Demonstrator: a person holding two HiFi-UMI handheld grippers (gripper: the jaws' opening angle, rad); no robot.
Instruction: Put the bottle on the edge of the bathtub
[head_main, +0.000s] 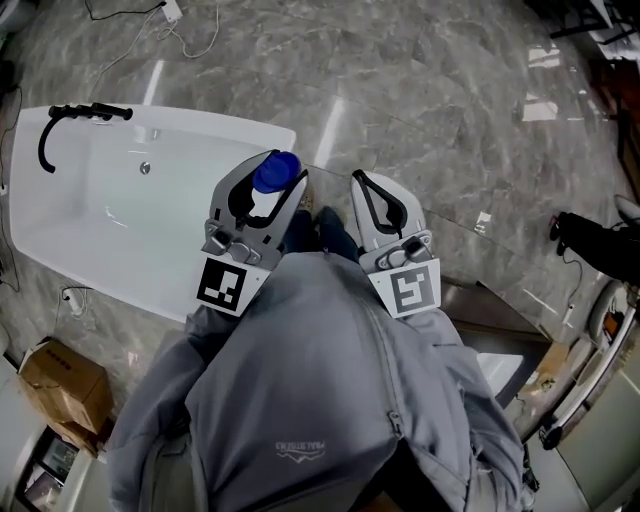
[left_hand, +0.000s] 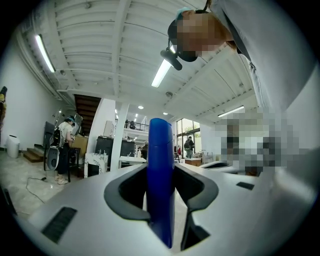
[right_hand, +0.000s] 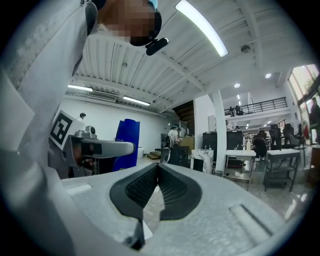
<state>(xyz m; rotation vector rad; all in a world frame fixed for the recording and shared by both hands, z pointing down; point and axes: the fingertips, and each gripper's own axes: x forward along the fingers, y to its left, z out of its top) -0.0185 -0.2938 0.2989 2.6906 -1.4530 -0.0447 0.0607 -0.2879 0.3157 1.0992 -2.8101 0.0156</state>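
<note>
A blue bottle (head_main: 275, 172) stands upright between the jaws of my left gripper (head_main: 270, 178), which is shut on it and held close to the person's chest. In the left gripper view the bottle (left_hand: 160, 175) fills the gap between the jaws and points up toward the ceiling. My right gripper (head_main: 358, 180) is held beside it on the right, shut and with nothing in it; its ribbed pads (right_hand: 145, 182) meet at the tips. The white bathtub (head_main: 248, 133) lies on the floor to the left, below the left gripper, with a black faucet (head_main: 72, 118) at its far end.
A grey marble floor (head_main: 420, 90) surrounds the tub. A cardboard box (head_main: 62, 385) sits at the lower left and cables (head_main: 190, 35) trail at the top. Dark gear (head_main: 592, 245) and a metal frame (head_main: 590, 370) are at the right. Tables (right_hand: 250, 160) and people stand in the room.
</note>
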